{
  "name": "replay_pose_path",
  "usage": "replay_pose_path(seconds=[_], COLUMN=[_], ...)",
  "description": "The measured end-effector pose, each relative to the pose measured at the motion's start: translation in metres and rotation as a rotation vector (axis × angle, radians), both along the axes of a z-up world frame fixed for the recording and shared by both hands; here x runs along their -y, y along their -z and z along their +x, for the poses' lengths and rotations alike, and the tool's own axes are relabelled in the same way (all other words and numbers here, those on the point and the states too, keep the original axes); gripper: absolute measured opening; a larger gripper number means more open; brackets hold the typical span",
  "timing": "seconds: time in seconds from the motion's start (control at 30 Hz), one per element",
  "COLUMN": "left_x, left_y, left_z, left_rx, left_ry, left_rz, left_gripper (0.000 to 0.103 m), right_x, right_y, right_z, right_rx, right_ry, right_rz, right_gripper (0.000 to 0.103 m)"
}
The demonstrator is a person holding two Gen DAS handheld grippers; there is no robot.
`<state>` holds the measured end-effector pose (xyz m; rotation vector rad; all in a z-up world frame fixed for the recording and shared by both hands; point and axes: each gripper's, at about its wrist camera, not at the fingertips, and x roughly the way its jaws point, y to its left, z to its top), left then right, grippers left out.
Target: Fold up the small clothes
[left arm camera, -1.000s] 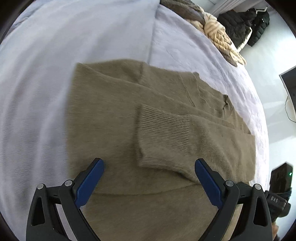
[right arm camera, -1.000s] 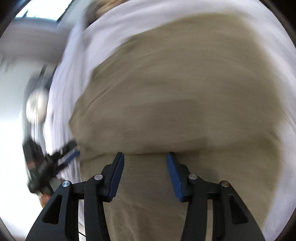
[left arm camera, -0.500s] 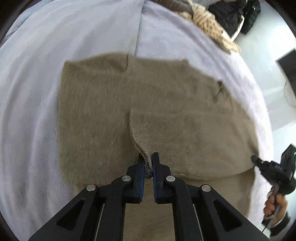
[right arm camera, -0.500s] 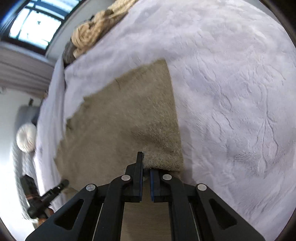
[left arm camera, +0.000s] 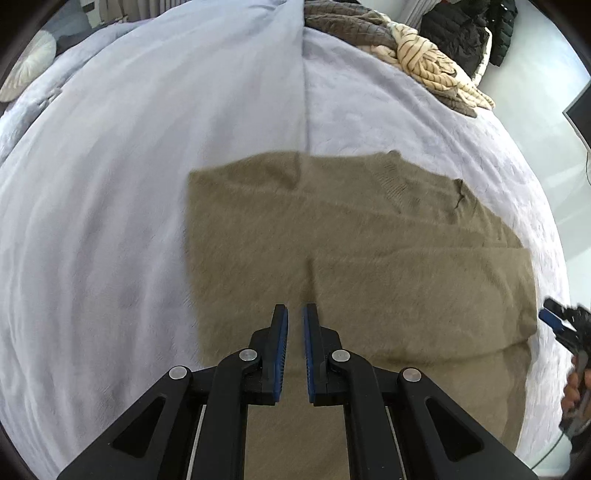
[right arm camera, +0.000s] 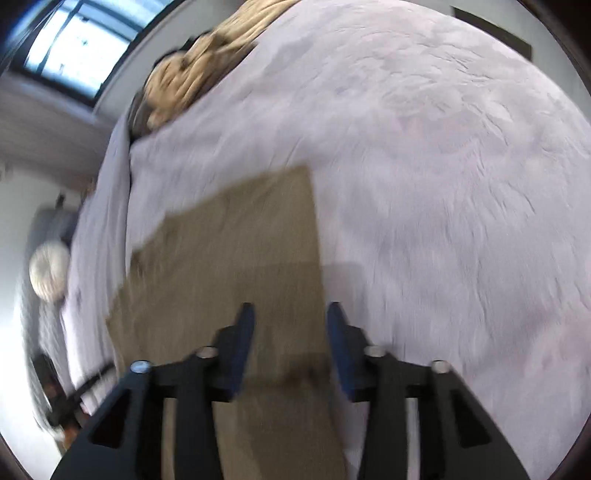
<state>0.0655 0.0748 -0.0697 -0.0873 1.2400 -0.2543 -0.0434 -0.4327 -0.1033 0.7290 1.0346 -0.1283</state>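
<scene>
An olive knit sweater (left arm camera: 369,251) lies flat on the pale lavender bedspread (left arm camera: 147,184), with a folded layer across its near part. My left gripper (left arm camera: 294,314) hovers above the sweater, its jaws nearly closed with a narrow gap and nothing between them. In the right wrist view the sweater (right arm camera: 240,251) lies below and left. My right gripper (right arm camera: 291,317) is open above the sweater's right edge, holding nothing. The right gripper also shows in the left wrist view (left arm camera: 565,325) at the right edge of the sweater.
A pile of brown and cream striped knitwear (left arm camera: 406,44) lies at the far end of the bed, with dark jackets (left arm camera: 465,33) behind it. A round pale cushion (left arm camera: 26,70) sits far left. A window (right arm camera: 62,48) is beyond the bed.
Both grippers were shut on the sweater's folded edge half a second ago. Now both have let go and pulled back; the right one has opened wide, the left only slightly. The sweater lies flat.
</scene>
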Motion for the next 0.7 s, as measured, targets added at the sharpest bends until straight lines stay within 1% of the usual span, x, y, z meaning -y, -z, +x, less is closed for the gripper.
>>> replay_pose_path(seconds=[0.07, 0.1, 0.13, 0.17, 0.23, 0.3, 0.37, 0.47, 0.53, 0.63, 0.7], left_x=[0.011, 0.016, 0.021, 0.025, 0.032, 0.036, 0.037, 0.04, 0.039, 0.034, 0.028], left_y=[0.002, 0.004, 0.006, 0.009, 0.016, 0.023, 0.03, 0.037, 0.038, 0.033, 0.028], left_z=[0.004, 0.005, 0.005, 0.005, 0.004, 0.002, 0.0, -0.001, -0.001, -0.002, -0.004], left_rx=[0.0, -0.002, -0.004, -0.012, -0.02, -0.026, -0.031, -0.023, -0.024, -0.031, -0.029], left_ry=[0.007, 0.013, 0.017, 0.019, 0.027, 0.034, 0.042, 0.047, 0.054, 0.059, 0.055], left_rz=[-0.005, -0.006, -0.003, 0.003, 0.015, 0.049, 0.067, 0.097, 0.111, 0.113, 0.129], left_gripper=[0.009, 0.009, 0.009, 0.009, 0.009, 0.009, 0.009, 0.009, 0.009, 0.009, 0.009], right_x=[0.006, 0.006, 0.005, 0.0, -0.015, -0.025, -0.023, -0.021, -0.021, -0.019, -0.021], right_y=[0.013, 0.022, 0.024, 0.022, 0.002, -0.013, -0.01, 0.012, 0.012, 0.004, -0.005], right_z=[0.015, 0.024, 0.027, 0.032, 0.036, 0.037, 0.038, 0.039, 0.032, 0.02, 0.011], right_rx=[-0.027, -0.037, -0.041, -0.04, 0.003, 0.011, -0.024, -0.102, -0.093, -0.11, -0.118], right_ry=[0.014, 0.009, 0.001, -0.013, -0.077, -0.132, -0.159, -0.199, -0.182, -0.112, -0.08], right_rz=[0.029, 0.064, 0.086, 0.092, -0.024, -0.146, -0.2, -0.308, -0.314, -0.315, -0.324], right_gripper=[0.047, 0.046, 0.021, 0.008, 0.008, 0.008, 0.008, 0.009, 0.01, 0.014, 0.014])
